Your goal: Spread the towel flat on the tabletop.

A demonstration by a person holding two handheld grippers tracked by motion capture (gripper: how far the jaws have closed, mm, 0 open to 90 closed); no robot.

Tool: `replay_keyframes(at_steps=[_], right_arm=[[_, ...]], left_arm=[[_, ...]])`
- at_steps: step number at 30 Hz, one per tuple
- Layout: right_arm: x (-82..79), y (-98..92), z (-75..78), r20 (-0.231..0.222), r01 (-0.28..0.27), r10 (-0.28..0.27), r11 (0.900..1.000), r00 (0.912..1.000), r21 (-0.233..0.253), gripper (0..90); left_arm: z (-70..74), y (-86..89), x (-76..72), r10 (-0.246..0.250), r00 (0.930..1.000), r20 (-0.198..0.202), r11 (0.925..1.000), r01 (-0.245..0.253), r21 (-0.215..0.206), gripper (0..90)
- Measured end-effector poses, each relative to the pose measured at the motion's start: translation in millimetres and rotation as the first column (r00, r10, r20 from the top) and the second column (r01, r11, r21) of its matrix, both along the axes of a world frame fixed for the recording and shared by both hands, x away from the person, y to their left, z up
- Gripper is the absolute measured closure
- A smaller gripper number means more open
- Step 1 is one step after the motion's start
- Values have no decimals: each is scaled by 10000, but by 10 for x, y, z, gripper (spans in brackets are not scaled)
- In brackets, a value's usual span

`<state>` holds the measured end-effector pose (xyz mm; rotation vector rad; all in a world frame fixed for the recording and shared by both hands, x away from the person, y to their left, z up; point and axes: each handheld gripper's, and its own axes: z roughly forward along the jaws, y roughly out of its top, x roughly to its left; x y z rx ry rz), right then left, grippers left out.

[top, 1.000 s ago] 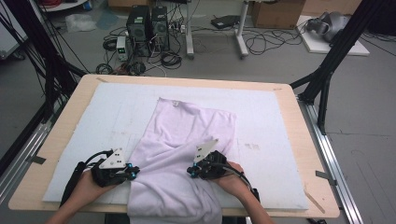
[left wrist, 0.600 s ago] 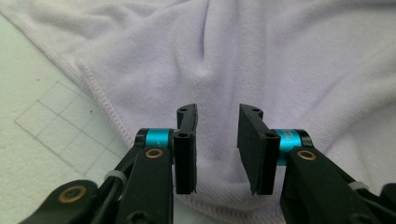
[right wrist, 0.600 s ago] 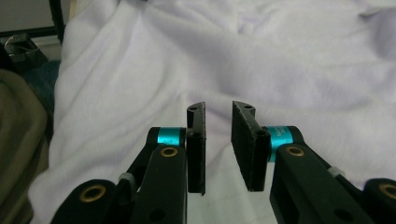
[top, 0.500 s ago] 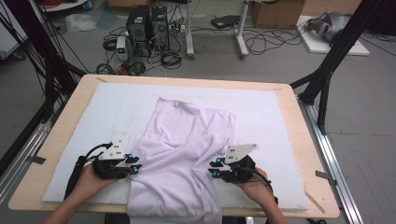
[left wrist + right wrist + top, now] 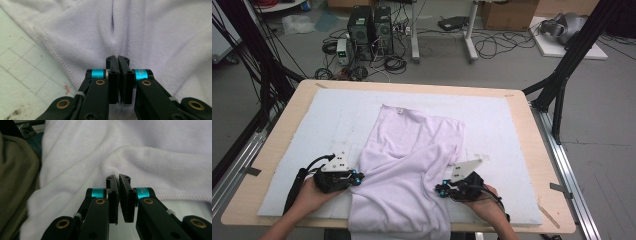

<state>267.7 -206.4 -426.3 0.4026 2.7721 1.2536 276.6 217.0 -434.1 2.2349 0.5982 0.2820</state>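
Garment: a pale lilac shirt (image 5: 412, 165) lies crumpled on the white mat (image 5: 507, 125) covering the surface, its near end hanging over the edge at 6 o'clock.
Left gripper: the left gripper (image 5: 357, 178) sits at the shirt's 9 o'clock edge; in the left gripper view its fingers (image 5: 112, 75) are pressed together, a pinched ridge of cloth rising just beyond the tips, hem at 10 o'clock.
Right gripper: the right gripper (image 5: 441, 190) sits at the shirt's 4 o'clock edge; its fingers (image 5: 126, 195) are nearly together, tips at a fold of cloth.
Grip: whether either pair actually clamps cloth, I cannot tell.
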Motion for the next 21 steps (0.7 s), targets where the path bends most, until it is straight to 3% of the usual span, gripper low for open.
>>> replay_keyframes(at_steps=[3, 6, 9, 11, 13, 15, 17, 19, 20, 21], right_arm=[[-167, -252, 119, 16, 412, -413, 9987, 9991, 303, 863], [-384, -394, 254, -93, 41, -36, 9986, 10000, 518, 859], [-501, -445, 406, 131, -120, 110, 9967, 9999, 797, 798], [-441, -427, 451, 297, 115, -138, 9970, 9995, 760, 742], [-306, -354, 403, 431, 393, -416, 9978, 9982, 530, 676], [-147, -264, 274, 142, 426, -435, 9976, 9990, 549, 626], [-13, -175, 117, -60, 499, -497, 9984, 9987, 276, 605], [89, -109, -20, -257, 651, -651, 9979, 9975, -23, 608], [125, -84, -70, -328, 673, -683, 9972, 9971, -324, 637], [142, -60, -112, -444, 663, -688, 9962, 9966, -561, 689]], left_arm=[[59, 29, -82, -90, 9999, 82, 9999, 91, -134, 869], [161, 56, -197, -466, 9983, 348, 9979, 481, -433, 854], [225, 62, -201, -363, 9977, 570, 9979, 393, -511, 661], [220, 45, -135, -278, 9982, 536, 9984, 303, -478, 609], [183, 2, -59, -205, 9988, 436, 9989, 223, -423, 572], [122, -60, 8, -222, 9992, 332, 9995, 230, -225, 566], [34, -135, 80, -272, 9996, -13, 9996, 272, -23, 572], [-59, -205, 120, -466, 9987, -205, 9984, 472, 304, 657], [-63, -209, 114, -510, 9986, -133, 9986, 512, 133, 692], [-53, -212, 116, -619, 9978, -253, 9978, 625, 218, 799]])
